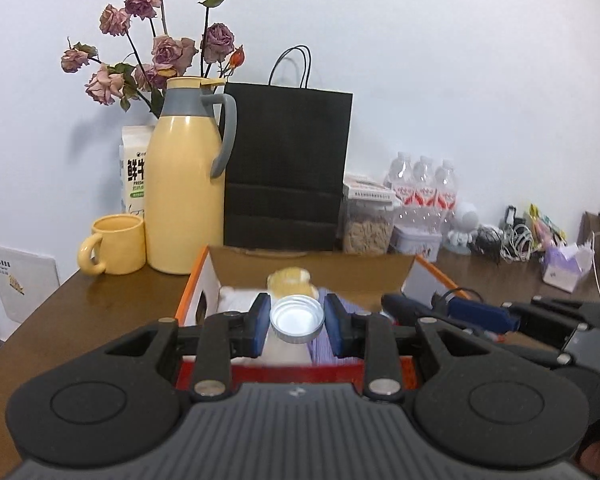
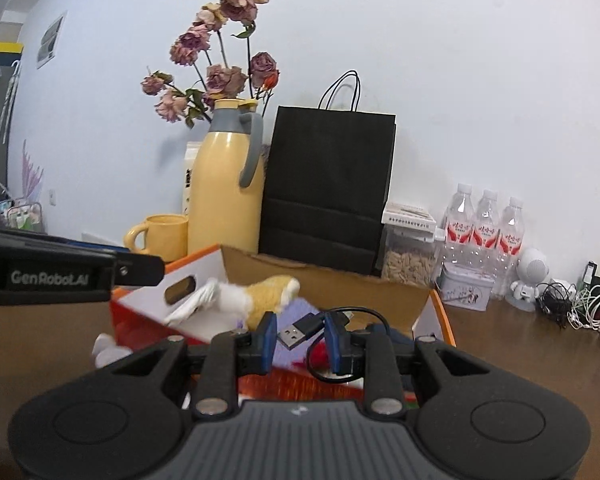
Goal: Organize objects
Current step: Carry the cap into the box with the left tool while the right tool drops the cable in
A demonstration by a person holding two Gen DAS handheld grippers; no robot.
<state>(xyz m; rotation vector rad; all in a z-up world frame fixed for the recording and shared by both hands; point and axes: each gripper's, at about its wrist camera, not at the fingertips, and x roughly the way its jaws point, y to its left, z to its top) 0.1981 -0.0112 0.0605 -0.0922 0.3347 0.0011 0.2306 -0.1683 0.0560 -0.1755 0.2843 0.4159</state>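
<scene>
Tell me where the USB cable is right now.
In the right wrist view the black USB cable sits at centre between the right gripper fingers, plug pointing left, over the open orange box, just right of the plush toy.

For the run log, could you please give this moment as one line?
left hand-held gripper: around jar | right hand-held gripper: USB cable between fingers | both over box

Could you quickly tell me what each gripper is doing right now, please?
Left gripper: around a white bottle's silver cap; contact cannot be told.
Right gripper: open, black USB cable between its fingers.
</scene>
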